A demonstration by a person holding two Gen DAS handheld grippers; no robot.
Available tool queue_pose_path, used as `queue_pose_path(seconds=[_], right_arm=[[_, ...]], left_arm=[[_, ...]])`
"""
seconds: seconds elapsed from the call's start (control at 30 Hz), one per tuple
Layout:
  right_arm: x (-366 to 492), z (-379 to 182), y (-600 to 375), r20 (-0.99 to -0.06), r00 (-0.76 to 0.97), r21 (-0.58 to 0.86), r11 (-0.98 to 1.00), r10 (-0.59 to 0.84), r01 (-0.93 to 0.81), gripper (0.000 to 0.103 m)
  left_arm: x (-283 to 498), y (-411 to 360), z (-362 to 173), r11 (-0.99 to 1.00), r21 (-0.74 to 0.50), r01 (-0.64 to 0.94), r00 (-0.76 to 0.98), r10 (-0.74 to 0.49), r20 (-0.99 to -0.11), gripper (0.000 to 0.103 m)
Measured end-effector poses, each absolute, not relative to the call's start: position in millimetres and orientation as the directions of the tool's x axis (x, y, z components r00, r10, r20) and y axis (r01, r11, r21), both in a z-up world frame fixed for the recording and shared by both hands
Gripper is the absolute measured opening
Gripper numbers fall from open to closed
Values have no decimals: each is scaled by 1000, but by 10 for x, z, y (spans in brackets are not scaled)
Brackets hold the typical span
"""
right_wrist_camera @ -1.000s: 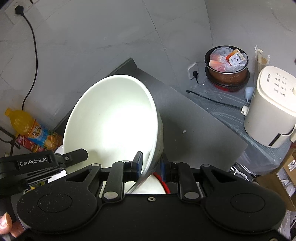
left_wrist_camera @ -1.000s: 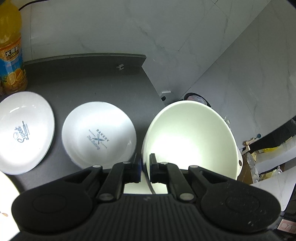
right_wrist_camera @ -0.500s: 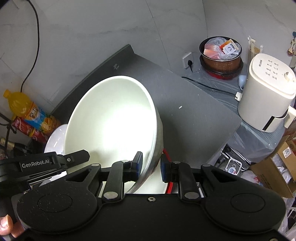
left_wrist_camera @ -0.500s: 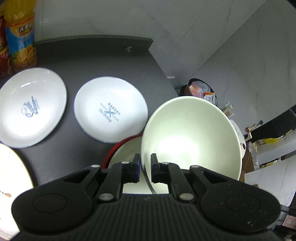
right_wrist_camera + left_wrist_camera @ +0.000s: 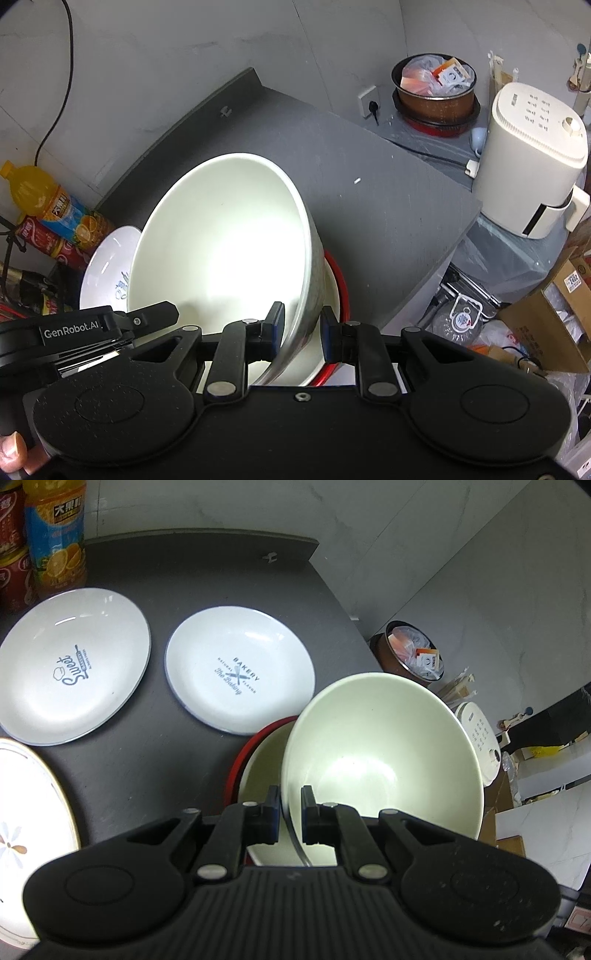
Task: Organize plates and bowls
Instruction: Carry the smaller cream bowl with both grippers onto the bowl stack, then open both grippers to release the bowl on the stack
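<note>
We have the big white bowl (image 5: 384, 760) pinched from both sides. Our left gripper (image 5: 289, 814) has its jaws clamped on the near rim, thin wall between the pads, and our right gripper (image 5: 301, 330) has its jaws clamped on the rim too, gripping a thicker stretch of the wall. Seen from the right, the left tool sits just off to the left of our right jaws, so both hands share the same near edge of the bowl.

The bowl hangs tilted, mouth turned up toward us, its far rim well ahead of the jaws. Now the relation that matters: directly below and just ahead of the jaws sits a red-rimmed bowl (image 5: 258, 760) on the dark tabletop (image 5: 155, 760), cream inside, partly hidden by the bowl we carry. From the left jaws it lies a touch to the left; from the right jaws it peeks out to the right. We judge nesting comes next, which calls for levelling the tilt and centring over that red rim.

Further ahead and left of the left jaws, two printed plates (image 5: 240, 668) lie flat, apart.
</note>
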State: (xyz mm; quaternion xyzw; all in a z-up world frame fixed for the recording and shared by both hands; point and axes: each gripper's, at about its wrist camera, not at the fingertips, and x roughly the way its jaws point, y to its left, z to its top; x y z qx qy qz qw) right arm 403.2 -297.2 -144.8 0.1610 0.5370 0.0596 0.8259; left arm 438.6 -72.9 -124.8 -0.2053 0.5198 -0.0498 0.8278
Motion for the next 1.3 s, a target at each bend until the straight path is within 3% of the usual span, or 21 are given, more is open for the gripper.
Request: queue_pose_path(seconds=[0.4, 0.57, 0.8, 0.87, 0.97, 1.03, 1.13, 1.3], right_arm=[[4075, -1570, -2944, -880, 405, 301, 951, 249, 68, 20], [4117, -1556, -2907, -883, 392, 296, 954, 258, 39, 31], [4086, -1415, -2934, -863, 428, 289, 957, 268, -16, 31], [4089, -1406, -2942, -864, 424, 290, 957, 272, -24, 26], [4083, -1430, -2950, -868, 422, 271, 962, 262, -38, 17], [4094, -1467, -2972, -874, 409, 277, 961, 263, -27, 13], [4089, -1506, -2995, -875, 397, 288, 957, 276, -32, 12], [4067, -1436, -3049, -868, 406, 299, 954, 285, -29, 14]], left_arm=[[4403, -632, -1333, 920, -355, -164, 432, -257, -864, 8], [4397, -576, -1339, 916, -358, -179, 435, -253, -864, 8], [4381, -466, -1298, 908, -374, -190, 442, -261, -858, 8], [4367, -443, -1273, 908, -373, -189, 447, -258, -857, 8], [4339, -421, -1244, 917, -352, -187, 452, -238, -860, 16], [4314, -400, -1232, 920, -343, -188, 455, -228, -861, 27], [4275, -351, -1221, 916, -351, -195, 457, -231, -859, 42], [4173, -236, -1170, 914, -342, -218, 472, -208, -856, 52]])
